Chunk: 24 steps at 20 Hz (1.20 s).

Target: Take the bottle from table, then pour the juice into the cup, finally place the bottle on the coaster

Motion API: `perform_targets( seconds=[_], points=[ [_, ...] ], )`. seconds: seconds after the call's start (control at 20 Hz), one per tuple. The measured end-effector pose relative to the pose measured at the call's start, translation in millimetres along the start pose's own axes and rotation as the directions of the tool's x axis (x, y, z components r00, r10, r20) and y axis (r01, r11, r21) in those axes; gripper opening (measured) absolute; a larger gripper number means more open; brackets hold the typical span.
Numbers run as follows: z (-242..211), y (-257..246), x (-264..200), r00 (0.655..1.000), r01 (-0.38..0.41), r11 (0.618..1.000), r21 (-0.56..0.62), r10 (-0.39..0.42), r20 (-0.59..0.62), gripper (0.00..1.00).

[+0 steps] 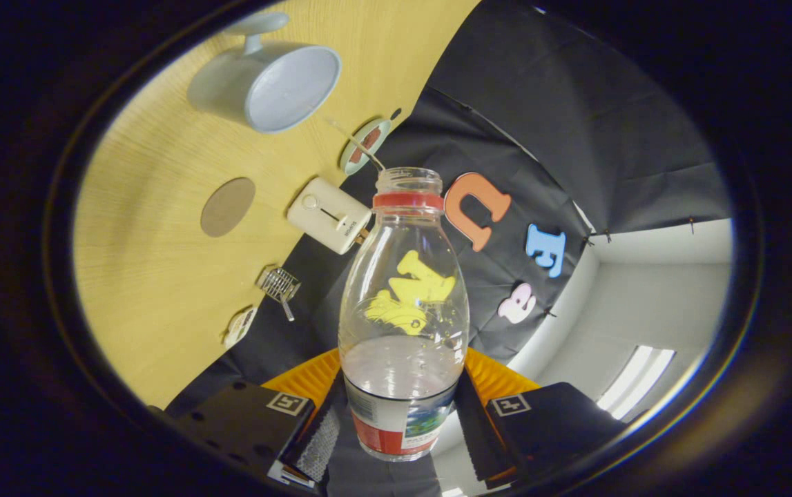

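My gripper (399,429) is shut on a clear plastic bottle (404,290), one finger on each side of its labelled lower body. The bottle has no cap, a red ring sits below its open mouth, and a little clear liquid lies in its lower part. The view is rolled, so the wooden table (154,276) stands tilted to the left of the bottle. A pale blue-grey cup (268,84) with a handle sits on the table far beyond the fingers, its inside looking empty. A round brown coaster (228,206) lies between the cup and the fingers, left of the bottle's neck.
A white boxy device (330,215) sits by the table's edge beside the bottle's neck. A round green-rimmed disc (366,145) lies near the cup. A small wire object (278,283) and a small round tag (239,326) rest closer in. Black cloth wall stands behind the bottle.
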State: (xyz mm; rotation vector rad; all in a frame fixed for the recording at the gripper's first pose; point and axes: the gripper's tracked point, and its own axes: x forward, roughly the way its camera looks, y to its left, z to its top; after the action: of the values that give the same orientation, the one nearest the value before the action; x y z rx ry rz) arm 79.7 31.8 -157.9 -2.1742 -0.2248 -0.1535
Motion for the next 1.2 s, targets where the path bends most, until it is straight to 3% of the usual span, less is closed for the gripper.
perform_targets(
  seconds=[1.2],
  points=[
    [1.1,-18.6,3.2,0.998,0.058,0.996,-0.061,-0.057,0.023,0.81]
  ],
)
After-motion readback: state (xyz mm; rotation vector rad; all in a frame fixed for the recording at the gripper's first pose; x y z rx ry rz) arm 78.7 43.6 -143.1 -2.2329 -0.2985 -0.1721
